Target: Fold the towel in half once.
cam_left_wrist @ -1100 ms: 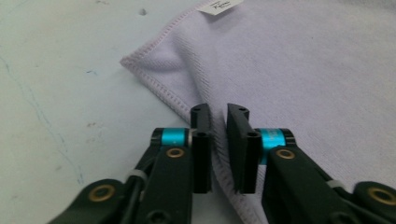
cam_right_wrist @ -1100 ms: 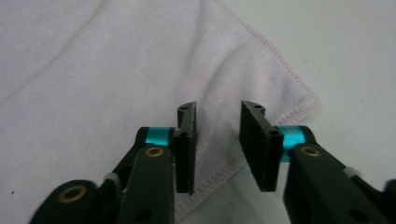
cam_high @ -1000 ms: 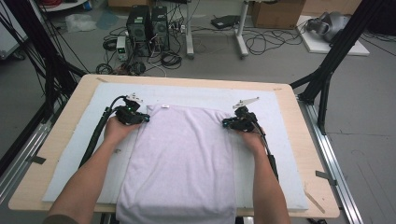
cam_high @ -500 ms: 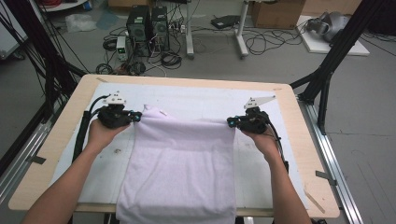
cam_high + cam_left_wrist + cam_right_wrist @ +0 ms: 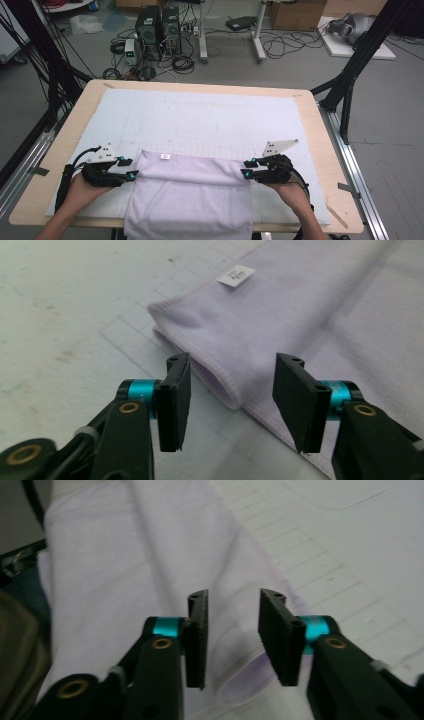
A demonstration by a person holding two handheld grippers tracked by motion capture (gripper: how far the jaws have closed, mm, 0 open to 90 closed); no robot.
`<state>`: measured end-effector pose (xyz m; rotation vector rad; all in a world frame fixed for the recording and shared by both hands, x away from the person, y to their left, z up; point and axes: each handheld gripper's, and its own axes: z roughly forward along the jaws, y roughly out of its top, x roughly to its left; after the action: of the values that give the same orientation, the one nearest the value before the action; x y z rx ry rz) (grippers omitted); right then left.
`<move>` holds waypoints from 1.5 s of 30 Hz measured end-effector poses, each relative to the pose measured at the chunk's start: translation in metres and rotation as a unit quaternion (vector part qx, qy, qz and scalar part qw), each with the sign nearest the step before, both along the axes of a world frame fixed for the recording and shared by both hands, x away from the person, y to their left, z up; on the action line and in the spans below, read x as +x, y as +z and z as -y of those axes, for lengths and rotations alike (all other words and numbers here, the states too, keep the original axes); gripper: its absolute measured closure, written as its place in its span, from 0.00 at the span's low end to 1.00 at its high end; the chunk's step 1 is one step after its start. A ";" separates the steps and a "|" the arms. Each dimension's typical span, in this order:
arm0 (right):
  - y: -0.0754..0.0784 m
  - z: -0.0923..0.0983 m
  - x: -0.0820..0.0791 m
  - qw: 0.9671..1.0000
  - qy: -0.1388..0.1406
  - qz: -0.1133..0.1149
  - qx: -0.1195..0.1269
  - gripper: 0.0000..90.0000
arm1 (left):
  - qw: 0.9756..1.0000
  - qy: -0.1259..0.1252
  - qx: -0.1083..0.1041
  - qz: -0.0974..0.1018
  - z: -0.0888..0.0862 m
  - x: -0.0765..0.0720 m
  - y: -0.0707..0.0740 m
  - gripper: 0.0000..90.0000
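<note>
A lavender towel (image 5: pixel 190 195) lies folded on the white mat (image 5: pixel 200 120), its near part hanging over the table's front edge. A small white label (image 5: pixel 163 157) sits near its far left corner. My left gripper (image 5: pixel 131 169) is at the fold's left end. Its jaws have just been opening, and the towel's doubled corner (image 5: pixel 220 370) lies loose between the pads (image 5: pixel 175 390). My right gripper (image 5: pixel 247 168) is at the fold's right end, its jaws also just opening. The towel's (image 5: pixel 140 560) edge lies under and between them, unpressed.
The wooden table (image 5: pixel 330 165) shows a bare rim around the mat. Black frame posts (image 5: pixel 350 75) stand at both far corners. Computer towers (image 5: pixel 157 25) and loose cables sit on the floor beyond the far edge. Bare mat lies beyond the fold.
Both grippers pulled the towel's far edge toward the person, folding it over itself. Their jaws, shut on the corners before, now stand apart and have let the cloth go.
</note>
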<state>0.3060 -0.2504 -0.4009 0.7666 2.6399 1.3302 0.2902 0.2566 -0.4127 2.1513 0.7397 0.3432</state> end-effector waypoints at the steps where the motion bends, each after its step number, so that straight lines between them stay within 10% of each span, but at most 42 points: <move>1: 0.002 0.001 0.004 1.000 -0.007 0.002 -0.001 0.66 | 1.000 0.004 -0.003 0.002 0.001 0.004 0.002 0.52; 9: -0.021 -0.015 0.029 0.999 -0.021 -0.025 -0.022 0.56 | 0.999 0.029 -0.004 -0.024 0.020 0.044 -0.009 0.54; 13: -0.028 -0.021 0.032 0.998 -0.018 -0.030 -0.060 0.72 | 0.999 0.014 0.012 -0.034 0.026 0.049 -0.017 0.82; 19: -0.024 -0.025 0.029 0.997 0.001 -0.009 -0.071 0.99 | 1.000 0.012 0.011 -0.009 0.025 0.041 -0.008 0.94; 28: -0.002 -0.012 0.017 1.000 -0.008 0.003 -0.026 0.87 | 1.000 0.007 -0.001 0.020 0.018 0.028 0.012 0.93; 32: -0.021 -0.021 0.019 0.997 -0.018 -0.008 -0.079 0.74 | 1.000 0.011 0.003 0.013 0.017 0.026 0.002 0.92; 37: -0.032 -0.017 0.020 0.997 -0.019 -0.015 -0.080 0.96 | 1.000 0.013 0.002 0.012 0.013 0.022 -0.001 0.93; 45: -0.004 -0.010 0.006 0.999 -0.016 0.028 -0.040 0.97 | 0.999 0.006 -0.009 0.042 0.010 0.006 0.019 0.94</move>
<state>0.3118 -0.2401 -0.4053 0.7452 2.6085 1.2110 0.2958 0.2462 -0.3938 2.1037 0.7060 0.4288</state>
